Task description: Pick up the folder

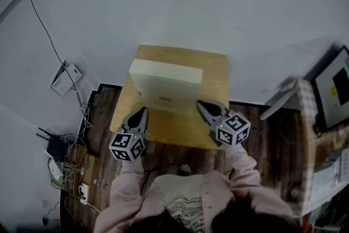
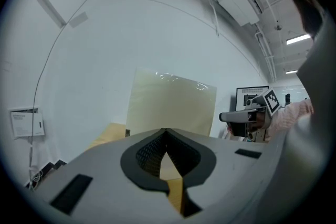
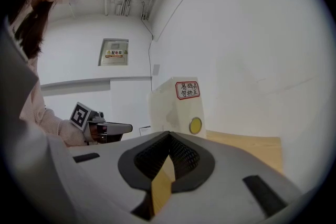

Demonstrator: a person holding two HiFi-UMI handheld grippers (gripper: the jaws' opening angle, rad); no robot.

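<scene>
Beside the folder (image 1: pixel 166 87), left gripper (image 1: pixel 143 111) and right gripper (image 1: pixel 200 103) point forward, jaws together.

One folder (image 1: pixel 166 84) is being counted, standing toward the far edge of the one table (image 1: pixel 180 133). Two grippers are being tallied at the near edge: one left gripper (image 1: pixel 143 111) by the near left corner and one right gripper (image 1: pixel 200 103) toward the near right corner. Two marker cubes are being noted, the left cube (image 1: pixel 127 146) and the right cube (image 1: pixel 234 129). On the folder's narrow side, one red-bordered label (image 3: pixel 187 89) and one yellow round sticker (image 3: pixel 195 125) are being picked out. One person (image 1: pixel 191 204) is being counted. On the floor, one black router (image 1: pixel 56 147) is being logged among cables (image 1: pixel 71 163) too tangled for a count.
</scene>
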